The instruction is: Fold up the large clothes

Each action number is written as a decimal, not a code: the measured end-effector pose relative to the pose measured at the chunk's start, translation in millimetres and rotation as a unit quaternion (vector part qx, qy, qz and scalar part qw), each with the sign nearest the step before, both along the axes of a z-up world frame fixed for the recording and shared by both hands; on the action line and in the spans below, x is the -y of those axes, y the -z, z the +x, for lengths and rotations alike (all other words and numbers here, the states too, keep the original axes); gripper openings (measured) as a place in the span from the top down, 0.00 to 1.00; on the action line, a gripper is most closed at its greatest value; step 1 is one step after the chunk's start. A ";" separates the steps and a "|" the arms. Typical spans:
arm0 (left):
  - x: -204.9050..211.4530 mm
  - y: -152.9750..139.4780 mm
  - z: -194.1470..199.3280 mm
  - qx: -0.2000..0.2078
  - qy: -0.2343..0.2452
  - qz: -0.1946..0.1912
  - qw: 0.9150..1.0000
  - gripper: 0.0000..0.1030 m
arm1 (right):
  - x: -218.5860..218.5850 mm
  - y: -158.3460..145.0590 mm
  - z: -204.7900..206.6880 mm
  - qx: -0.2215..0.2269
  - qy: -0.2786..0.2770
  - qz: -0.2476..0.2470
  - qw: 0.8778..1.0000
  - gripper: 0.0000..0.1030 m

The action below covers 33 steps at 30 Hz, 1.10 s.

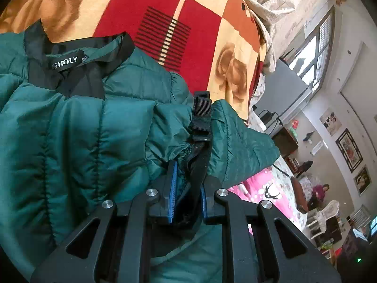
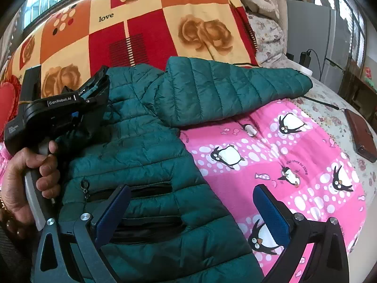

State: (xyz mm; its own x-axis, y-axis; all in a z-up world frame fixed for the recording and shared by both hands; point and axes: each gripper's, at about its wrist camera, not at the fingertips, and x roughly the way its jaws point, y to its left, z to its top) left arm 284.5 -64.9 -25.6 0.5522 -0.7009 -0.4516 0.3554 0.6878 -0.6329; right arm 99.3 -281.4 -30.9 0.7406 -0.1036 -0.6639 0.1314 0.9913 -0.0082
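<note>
One green quilted puffer jacket [image 2: 146, 141] is seen lying on a bed, partly on a pink penguin-print sheet [image 2: 294, 165] and partly on a red, orange and cream rose-patterned blanket [image 2: 146, 30]. Its long axis is set from the hem, nearest the right wrist camera, up towards the black collar [image 1: 77, 56] at the blanket, where a label reading "GHOLY" is shown. One sleeve [image 2: 235, 89] is stretched out to the right across the bed, its cuff pointed towards the bed's right edge. Two zipped pockets are counted on the front panel near the hem.

Two claws are in view. The left claw [image 1: 187, 193] is nearly closed, its blue pads drawn in on a bunch of green jacket fabric and a black strap [image 1: 200, 122]; whether the pads are actually pressed on the fabric cannot be told. It is gripped by a hand [image 2: 35, 176] at the jacket's left side. The right claw [image 2: 190, 212] is held wide open above the hem, with nothing gripped; one finger is over the jacket, the other over the pink sheet.

One dark brown wallet-like case [image 2: 362, 136] is seen at the bed's right edge.
</note>
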 end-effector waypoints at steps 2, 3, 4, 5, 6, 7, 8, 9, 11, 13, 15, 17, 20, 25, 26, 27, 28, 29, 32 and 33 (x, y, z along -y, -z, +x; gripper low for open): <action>-1.4 -1.5 1.1 -0.023 -0.001 0.001 1.000 0.46 | 1.1 1.3 1.4 -0.004 0.006 0.004 1.000 0.01; -5.2 -2.9 -1.4 -0.032 -0.007 -0.007 0.999 0.42 | 1.6 1.4 2.0 -0.006 0.007 0.005 1.000 0.01; -10.6 -5.7 -6.3 -0.032 -0.013 -0.016 0.999 0.40 | 1.8 1.4 2.0 -0.006 0.009 0.005 1.000 0.01; -17.2 -10.1 -12.6 -0.030 -0.018 -0.019 0.999 0.39 | 1.1 0.1 1.1 -0.003 0.010 0.003 1.000 0.01; -23.1 -12.8 -17.5 -0.030 -0.024 -0.018 0.999 0.39 | 0.6 -0.9 0.1 0.000 0.011 0.001 1.000 0.01; -31.6 -17.7 -23.8 -0.030 -0.035 -0.017 0.999 0.40 | -0.3 -2.2 -0.8 0.003 0.012 -0.001 1.000 0.01; -41.1 -22.1 -30.5 -0.028 -0.050 -0.016 0.998 0.40 | -0.7 -3.0 -1.1 0.005 0.012 -0.001 1.000 0.01; -55.4 -29.0 -39.8 -0.025 -0.077 -0.008 0.997 0.40 | -1.5 -4.2 -1.8 0.007 0.013 -0.001 1.000 0.01; -76.9 -38.6 -53.3 -0.018 -0.121 0.017 0.992 0.40 | -4.0 -7.6 -3.6 0.015 0.011 0.000 1.000 0.01; -99.2 -46.0 -67.5 -0.015 -0.170 0.038 0.985 0.40 | -9.1 -11.8 -4.2 0.025 0.000 0.000 1.000 0.01; -127.8 -49.0 -86.1 -0.016 -0.237 0.042 0.971 0.40 | -16.9 -19.6 -1.4 0.040 -0.024 0.006 0.999 0.01; -152.4 -47.4 -103.3 -0.016 -0.305 0.053 0.951 0.40 | -23.3 -33.2 3.5 0.067 -0.050 0.032 0.996 0.01; -176.3 -42.3 -113.9 -0.012 -0.382 0.128 0.915 0.39 | -39.4 -45.9 32.1 0.082 -0.097 0.074 0.989 0.00; -213.8 -15.5 -103.9 -0.074 -0.421 0.109 0.897 0.40 | -68.1 -16.3 132.9 -0.017 -0.133 0.141 0.981 0.01; -218.0 -7.4 -98.3 -0.088 -0.416 0.098 0.900 0.40 | -68.1 -9.8 144.5 -0.028 -0.127 0.149 0.980 0.00; -217.9 -1.1 -93.0 -0.100 -0.414 0.097 0.900 0.40 | -67.2 2.7 163.2 -0.053 -0.119 0.173 0.976 0.01; -219.8 5.3 -89.0 -0.115 -0.412 0.096 0.899 0.40 | -65.1 15.0 176.8 -0.077 -0.114 0.205 0.969 0.01; -222.1 13.7 -85.1 -0.133 -0.406 0.082 0.900 0.40 | -63.4 28.8 186.6 -0.104 -0.111 0.245 0.958 0.01; -220.0 27.5 -73.3 -0.165 -0.389 0.063 0.904 0.40 | -68.3 44.7 191.7 -0.107 -0.133 0.305 0.937 0.15; -217.0 27.8 -72.8 -0.166 -0.388 0.070 0.904 0.40 | -71.9 43.0 193.5 -0.105 -0.147 0.306 0.935 0.21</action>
State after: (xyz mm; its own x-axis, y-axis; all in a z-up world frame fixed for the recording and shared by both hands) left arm 211.8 152.1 -53.4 0.6703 -0.0838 -0.7374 -0.4624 0.7300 -0.5033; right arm 292.8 -209.5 -73.8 0.5231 0.5313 -0.6665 -0.0888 0.8117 0.5773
